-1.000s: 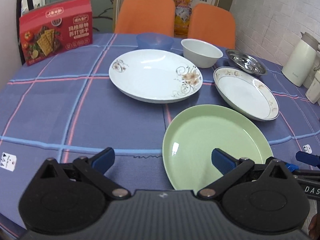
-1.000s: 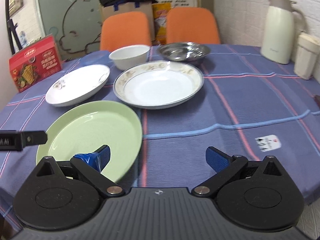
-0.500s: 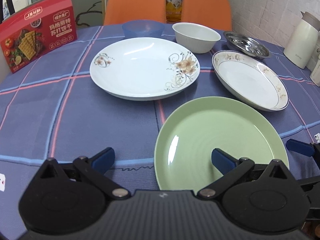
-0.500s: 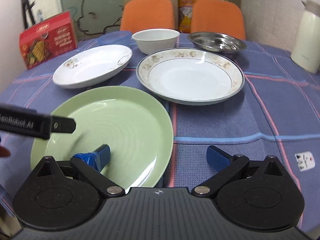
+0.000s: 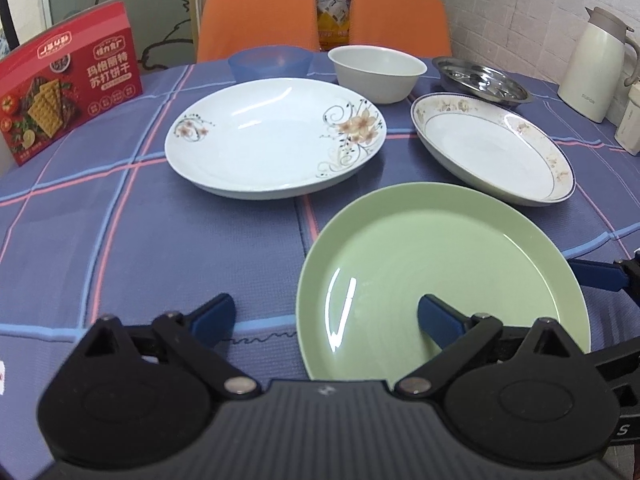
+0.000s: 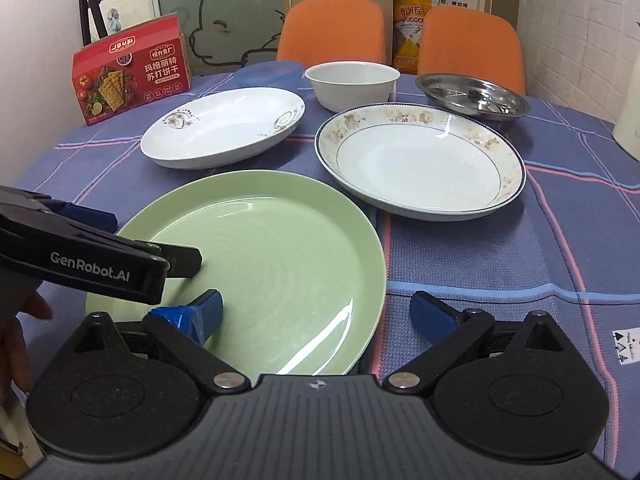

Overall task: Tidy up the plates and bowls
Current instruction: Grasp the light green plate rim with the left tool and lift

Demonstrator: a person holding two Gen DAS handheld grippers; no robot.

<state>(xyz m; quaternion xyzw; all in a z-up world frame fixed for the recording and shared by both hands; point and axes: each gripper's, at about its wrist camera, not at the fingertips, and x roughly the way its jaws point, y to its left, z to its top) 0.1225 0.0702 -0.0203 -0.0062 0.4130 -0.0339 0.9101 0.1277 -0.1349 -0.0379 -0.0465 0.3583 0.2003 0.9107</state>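
A green plate [image 5: 440, 264] lies at the near table edge; it also shows in the right wrist view [image 6: 272, 256]. My left gripper [image 5: 324, 316] is open, straddling the plate's left rim. My right gripper [image 6: 316, 312] is open, straddling its right rim. Behind stand a white flowered plate [image 5: 272, 140], a rimmed patterned plate [image 5: 492, 148], a white bowl [image 5: 376, 72], a blue bowl [image 5: 270, 62] and a steel dish [image 5: 482, 80]. These also show in the right wrist view: flowered plate [image 6: 224, 126], patterned plate [image 6: 420, 160], white bowl [image 6: 352, 82], steel dish [image 6: 472, 94].
A red cracker box [image 5: 68, 88] stands at the back left. A white thermos [image 5: 596, 64] and a small container [image 5: 630, 120] stand at the right. Two orange chairs [image 5: 256, 16] are behind the table, which has a blue checked cloth [image 5: 120, 240].
Both grippers have moved forward and closer to the green plate, so the plate and dishes appear larger. The left gripper now reaches into the right wrist view over the plate's left side.
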